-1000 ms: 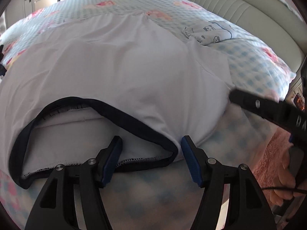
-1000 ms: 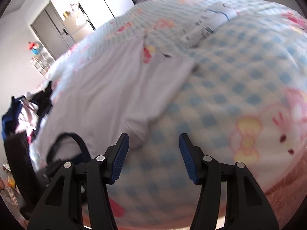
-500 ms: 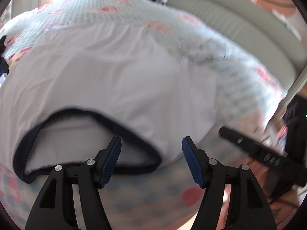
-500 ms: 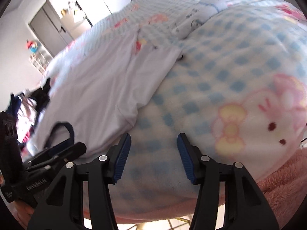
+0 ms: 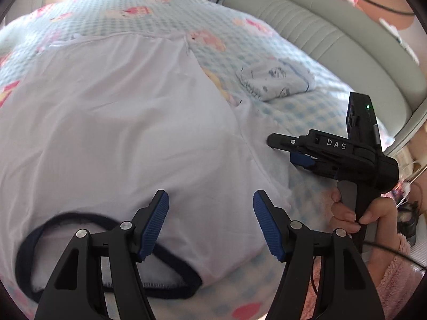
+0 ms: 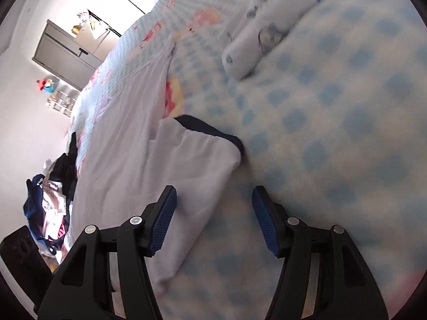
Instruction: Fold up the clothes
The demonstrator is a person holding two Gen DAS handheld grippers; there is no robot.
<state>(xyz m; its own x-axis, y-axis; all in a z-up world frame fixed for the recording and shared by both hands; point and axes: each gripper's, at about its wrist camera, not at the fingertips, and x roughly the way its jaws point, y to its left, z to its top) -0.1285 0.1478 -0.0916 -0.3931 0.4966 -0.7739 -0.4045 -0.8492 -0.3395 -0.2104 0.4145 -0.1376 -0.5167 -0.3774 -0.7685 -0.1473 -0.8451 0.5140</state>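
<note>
A white T-shirt (image 5: 120,122) with a dark navy collar (image 5: 106,288) lies spread flat on the bed. My left gripper (image 5: 210,224) hovers open just above the shirt near the collar, nothing between its pads. In the right wrist view the shirt's short sleeve (image 6: 194,165), edged in dark navy, lies below my right gripper (image 6: 213,218). Its jaws are opening, with the sleeve edge under the gap and the pads off the cloth. The right gripper (image 5: 293,152) also shows in the left wrist view, held by a hand at the sleeve.
The bed carries a blue-and-white checked blanket (image 6: 333,133) with pink cartoon prints. A folded white printed garment (image 5: 275,82) lies beyond the sleeve. A grey padded headboard (image 5: 333,42) lies beyond that. A heap of clothes (image 6: 50,200) sits off the bed's left side.
My right gripper has swung in towards the shirt's sleeve, which now lies right under its jaws. The left gripper has pulled back and up from the collar.
</note>
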